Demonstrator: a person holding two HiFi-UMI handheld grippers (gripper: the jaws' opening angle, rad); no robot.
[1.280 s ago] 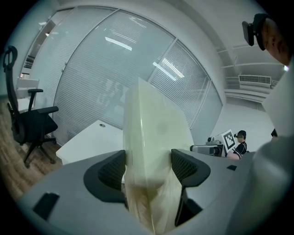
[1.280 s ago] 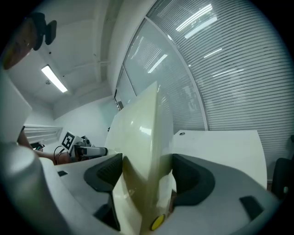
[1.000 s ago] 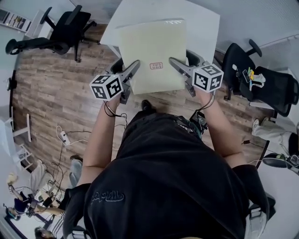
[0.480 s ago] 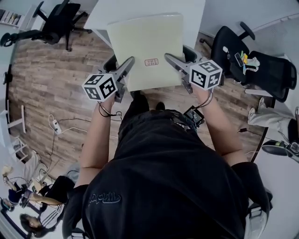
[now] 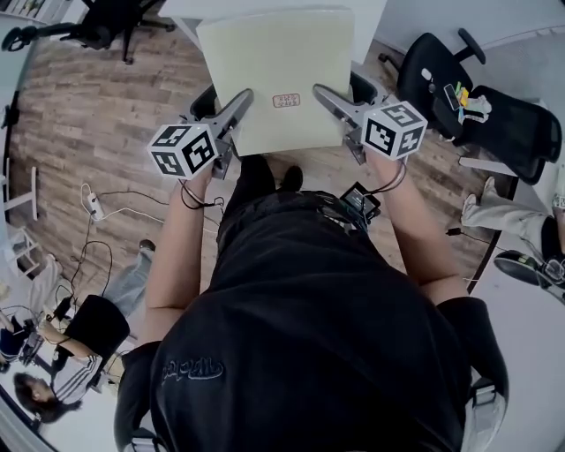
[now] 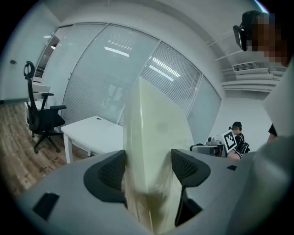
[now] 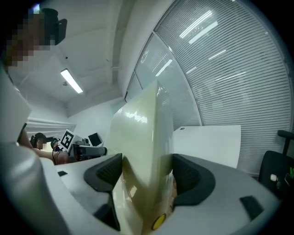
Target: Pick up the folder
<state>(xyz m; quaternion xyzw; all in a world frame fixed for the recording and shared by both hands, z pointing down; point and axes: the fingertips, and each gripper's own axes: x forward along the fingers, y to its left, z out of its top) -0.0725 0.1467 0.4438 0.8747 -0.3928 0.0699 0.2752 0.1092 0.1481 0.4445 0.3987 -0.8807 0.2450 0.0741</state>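
A pale cream folder [image 5: 275, 66] with a small red label is held up in front of the person, clear of the white table [image 5: 366, 22]. My left gripper [image 5: 240, 104] is shut on the folder's left edge and my right gripper [image 5: 325, 99] is shut on its right edge. In the left gripper view the folder [image 6: 154, 156] stands edge-on, pinched between both black pads [image 6: 112, 172]. The right gripper view has the folder [image 7: 144, 151] clamped the same way, and the left gripper's marker cube [image 7: 67, 137] shows beyond it.
The white table [image 6: 89, 133] stands ahead on a wood floor. Black office chairs sit at the far left [image 5: 97, 18] and at the right [image 5: 477, 106]. Cables and a power strip [image 5: 88, 203] lie on the floor at the left, where other people [image 5: 79, 344] sit.
The folder has risen away from the table with both grippers still clamped on its edges; the view has shifted so the table slips toward the top edge.
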